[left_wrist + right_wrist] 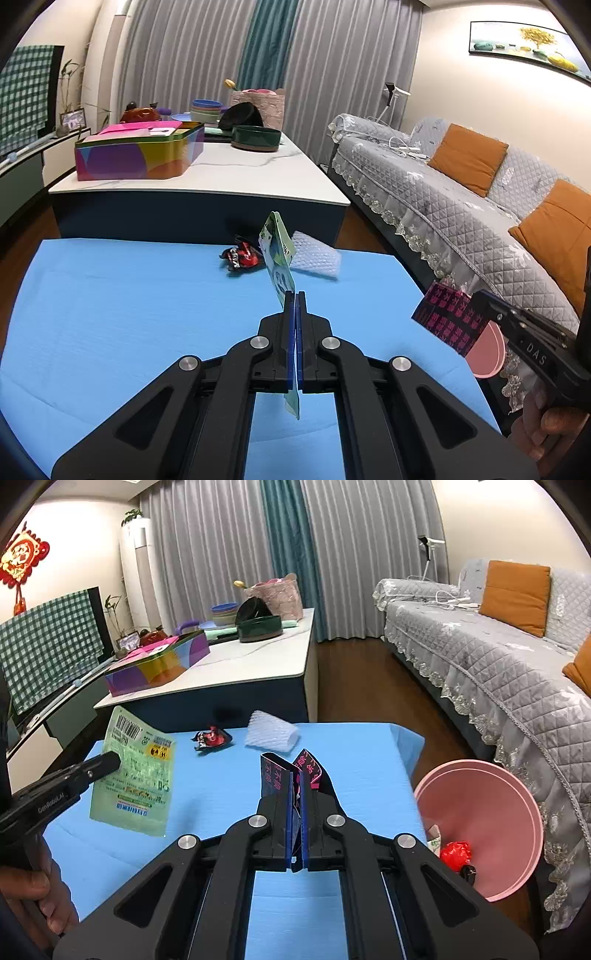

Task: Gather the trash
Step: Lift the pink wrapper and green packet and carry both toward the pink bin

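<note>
While both hands carry trash: each hand-held gripper is clamped on one piece, lifted clear of the blue tabletop (pixel 110 314).
Left hand-held gripper (pixel 295 295): closed edge-on over a green packet (pixel 277 258), so the flat film stands upright between the pads instead of flopping.
Right hand-held gripper (pixel 296 775): closed on a dark wrapper (pixel 275 771) with pink print, which is folded and bunched between the pads; a pinch through the fold likely keeps the slippery film from sliding out.
Bin (pixel 491 812): a pink one, standing low beside the tabletop's right edge and tilted in the right view, mouth open; red crumpled trash (pixel 456 853) and other scraps already lie inside, so it is placed where either hand can reach it.
Left on the tabletop: a red-and-black wrapper (pixel 212 738) and a white foam sleeve (pixel 271 734), near each other at the far edge, untouched.
Judged step: carrying both held pieces toward the bin; the right is nearer it.
Risk: thin film could slip or catch on the rim when let go.
</note>
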Available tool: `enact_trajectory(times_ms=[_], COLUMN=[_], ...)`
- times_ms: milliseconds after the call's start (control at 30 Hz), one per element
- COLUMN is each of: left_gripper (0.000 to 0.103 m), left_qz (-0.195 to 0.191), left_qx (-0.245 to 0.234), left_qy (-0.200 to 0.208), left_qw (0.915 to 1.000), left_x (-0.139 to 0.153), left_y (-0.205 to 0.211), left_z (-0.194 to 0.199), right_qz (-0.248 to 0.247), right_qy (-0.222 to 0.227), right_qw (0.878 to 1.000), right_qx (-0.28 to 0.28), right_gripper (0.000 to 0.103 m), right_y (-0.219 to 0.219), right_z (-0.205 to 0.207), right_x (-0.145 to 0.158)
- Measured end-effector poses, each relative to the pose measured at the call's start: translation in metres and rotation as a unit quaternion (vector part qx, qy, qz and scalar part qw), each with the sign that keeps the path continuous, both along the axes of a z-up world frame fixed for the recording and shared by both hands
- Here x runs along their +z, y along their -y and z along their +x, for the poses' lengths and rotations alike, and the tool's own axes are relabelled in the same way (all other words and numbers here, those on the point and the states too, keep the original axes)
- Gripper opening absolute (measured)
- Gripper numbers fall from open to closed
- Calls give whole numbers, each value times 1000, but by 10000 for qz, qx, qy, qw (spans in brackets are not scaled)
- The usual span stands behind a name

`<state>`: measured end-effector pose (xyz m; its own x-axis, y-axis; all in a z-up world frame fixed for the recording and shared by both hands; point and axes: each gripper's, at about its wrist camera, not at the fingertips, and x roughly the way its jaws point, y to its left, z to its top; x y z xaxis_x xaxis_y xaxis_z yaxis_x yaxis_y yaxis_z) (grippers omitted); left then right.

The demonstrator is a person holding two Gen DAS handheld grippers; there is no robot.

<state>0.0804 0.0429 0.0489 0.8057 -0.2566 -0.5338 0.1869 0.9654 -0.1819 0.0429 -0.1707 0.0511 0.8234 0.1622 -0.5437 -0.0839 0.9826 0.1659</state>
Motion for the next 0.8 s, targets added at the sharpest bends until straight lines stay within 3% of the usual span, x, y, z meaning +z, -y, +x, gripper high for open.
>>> enact_trajectory(times_ms=[800], left_gripper=[0], left_qz=[129], left_qx=[-142], left_qy=[46], left_qw=[9998], left_x=[1], left_y=[18], left_z=[-5], right_qz=[149], right_qy=[16], right_qw=[9997], right_qx=[-207], right_gripper=[4], right_y=[19], right_z=[-3], right_x=[0])
